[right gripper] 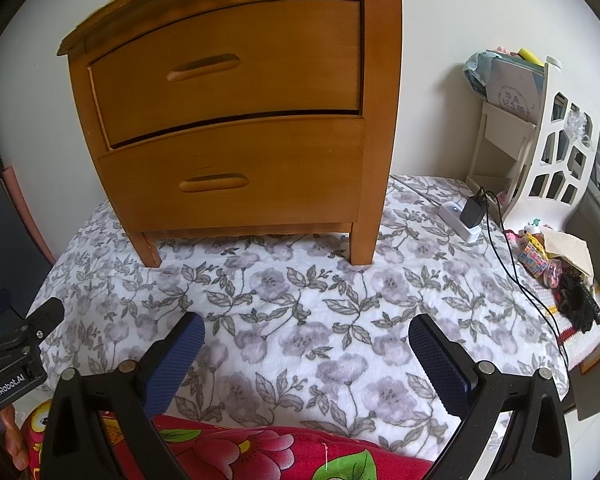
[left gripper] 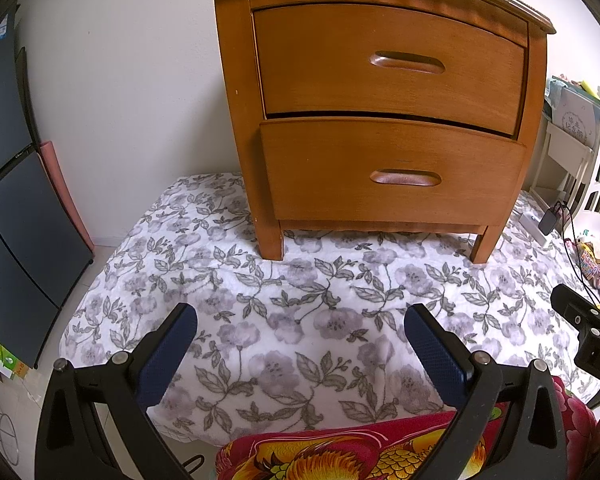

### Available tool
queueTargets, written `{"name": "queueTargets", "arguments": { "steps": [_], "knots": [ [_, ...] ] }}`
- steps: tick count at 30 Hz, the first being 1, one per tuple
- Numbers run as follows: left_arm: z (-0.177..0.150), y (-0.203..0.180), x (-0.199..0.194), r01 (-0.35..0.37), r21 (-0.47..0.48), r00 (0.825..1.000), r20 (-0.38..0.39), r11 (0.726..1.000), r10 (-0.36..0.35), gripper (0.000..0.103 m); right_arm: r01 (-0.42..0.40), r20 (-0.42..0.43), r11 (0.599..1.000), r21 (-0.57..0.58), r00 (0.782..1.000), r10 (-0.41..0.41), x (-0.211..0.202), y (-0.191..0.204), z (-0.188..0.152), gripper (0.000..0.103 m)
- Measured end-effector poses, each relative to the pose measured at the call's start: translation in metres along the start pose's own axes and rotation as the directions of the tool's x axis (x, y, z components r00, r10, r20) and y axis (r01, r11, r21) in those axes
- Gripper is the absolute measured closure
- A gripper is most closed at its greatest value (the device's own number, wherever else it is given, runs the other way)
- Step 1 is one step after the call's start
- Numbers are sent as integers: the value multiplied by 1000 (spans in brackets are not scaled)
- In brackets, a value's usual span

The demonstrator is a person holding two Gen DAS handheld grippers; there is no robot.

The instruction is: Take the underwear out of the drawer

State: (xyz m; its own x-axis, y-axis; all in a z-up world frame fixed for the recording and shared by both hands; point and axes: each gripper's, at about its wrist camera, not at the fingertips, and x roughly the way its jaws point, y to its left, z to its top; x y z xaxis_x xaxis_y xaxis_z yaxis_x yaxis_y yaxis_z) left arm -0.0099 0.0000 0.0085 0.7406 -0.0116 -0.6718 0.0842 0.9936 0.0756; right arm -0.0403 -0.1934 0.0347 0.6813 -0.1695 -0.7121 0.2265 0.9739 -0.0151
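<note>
A brown wooden nightstand stands on a flowered cloth. Its upper drawer and lower drawer are both closed, each with a recessed slot handle. A thin dark gap runs between them. No underwear shows in either view. My left gripper hovers open above the cloth, well in front of the lower drawer, with nothing between its blue pads. My right gripper is likewise open and empty, in front of the nightstand's right half.
The white cloth with grey flowers covers the surface. A red patterned fabric lies nearest me. A charger and cable, trinkets and a white rack stand right. A dark cabinet stands left.
</note>
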Motion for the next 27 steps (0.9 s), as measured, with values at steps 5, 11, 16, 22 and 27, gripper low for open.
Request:
{"name": "queueTargets", "arguments": {
  "steps": [5,11,16,22,27],
  "knots": [
    [0,0,0,0,0,1000,0,1000,0,0,-1,1,1000,0,1000,1,0,0,0,0],
    [-1,0,0,1,-2,1000,-2,1000,-1,0,1,2,1000,4,1000,-1,0,-1,0,0],
    [-2,0,0,-2,-1,1000,3,1000,2,0,4,3,1000,6,1000,-4,0,-2,-1,0],
    [-3,0,-5,6,3,1000,18,1000,-6,0,-3,-1,1000,5,1000,3,-1,-2,-2,0],
    [7,6,-4,40,-13,999,11,999,-40,0,-36,0,999,-4,999,36,-4,-2,5,0]
  ]
}}
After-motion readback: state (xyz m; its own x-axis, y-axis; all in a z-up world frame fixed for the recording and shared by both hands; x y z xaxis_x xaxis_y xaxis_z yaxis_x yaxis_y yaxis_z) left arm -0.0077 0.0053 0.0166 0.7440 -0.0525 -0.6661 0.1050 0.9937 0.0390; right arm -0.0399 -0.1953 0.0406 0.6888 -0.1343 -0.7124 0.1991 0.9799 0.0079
